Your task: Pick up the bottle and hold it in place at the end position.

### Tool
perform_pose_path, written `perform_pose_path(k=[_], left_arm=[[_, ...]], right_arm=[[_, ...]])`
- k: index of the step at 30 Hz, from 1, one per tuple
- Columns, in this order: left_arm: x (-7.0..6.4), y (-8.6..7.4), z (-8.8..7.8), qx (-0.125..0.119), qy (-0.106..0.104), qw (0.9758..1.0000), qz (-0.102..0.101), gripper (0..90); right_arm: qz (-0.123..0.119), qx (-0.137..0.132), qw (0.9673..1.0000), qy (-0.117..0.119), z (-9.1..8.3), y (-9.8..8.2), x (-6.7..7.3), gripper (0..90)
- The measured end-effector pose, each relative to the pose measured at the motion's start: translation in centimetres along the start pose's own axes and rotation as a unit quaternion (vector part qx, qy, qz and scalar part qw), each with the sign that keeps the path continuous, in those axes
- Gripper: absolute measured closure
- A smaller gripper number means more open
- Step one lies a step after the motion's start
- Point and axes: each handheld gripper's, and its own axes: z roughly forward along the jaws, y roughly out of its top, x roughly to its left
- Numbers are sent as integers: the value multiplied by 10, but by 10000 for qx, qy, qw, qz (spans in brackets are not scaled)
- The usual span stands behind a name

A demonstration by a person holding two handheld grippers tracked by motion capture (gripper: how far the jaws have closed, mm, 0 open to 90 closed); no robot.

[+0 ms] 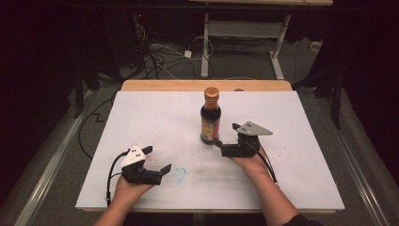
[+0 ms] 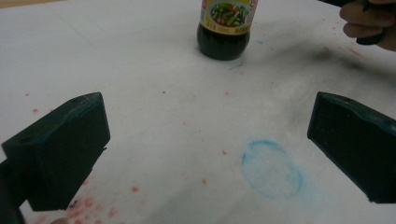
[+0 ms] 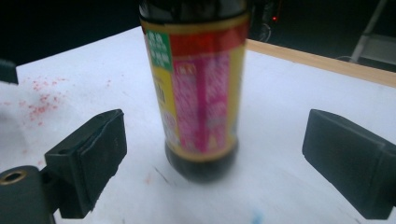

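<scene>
The person is wearing a dark sleeve at the right forearm and is gripping two black grippers. The left gripper (image 1: 158,161) is carrying a white three-cornered plate, the right gripper (image 1: 227,135) a grey one with screws. Black cables are trailing from both.

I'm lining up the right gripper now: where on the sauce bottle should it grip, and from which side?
Grip the sauce bottle on its straight labelled body, coming in level from the person's side, where the open right gripper already faces it. The bottle stands upright; the neck and cap are narrower and higher.
</scene>
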Motion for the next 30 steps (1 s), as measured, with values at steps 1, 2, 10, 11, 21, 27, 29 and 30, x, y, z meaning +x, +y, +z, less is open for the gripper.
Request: perform_pose_path(k=[1, 2, 10, 11, 21, 27, 29, 30], left_arm=[[-1, 4, 3, 2, 7, 10000, 35, 0], [-3, 7, 6, -23, -17, 10000, 44, 0], [-7, 29, 34, 7, -154, 9996, 223, 0], [-6, 31, 38, -7, -161, 9996, 220, 0], [-6, 49, 64, -52, -228, 9994, 243, 0], [-9, 61, 81, -82, -282, 9992, 264, 0], [-8, 66, 87, -78, -299, 9992, 256, 0], [-8, 68, 90, -101, -298, 9992, 258, 0]], right_arm=[[-46, -7, 10000, -34, -8, -5, -2, 78], [-46, -7, 10000, -34, -8, -5, -2, 78], [18, 75, 9998, -172, -27, -21, -8, 209], [-32, 106, 9997, -210, -30, -25, -10, 259], [-10, 230, 9996, -133, -39, -44, -17, 565], [-37, 264, 9996, -73, -43, -45, -21, 726], [5, 248, 9997, -24, -45, -46, -24, 807], [5, 248, 9997, -24, -45, -46, -24, 807]])
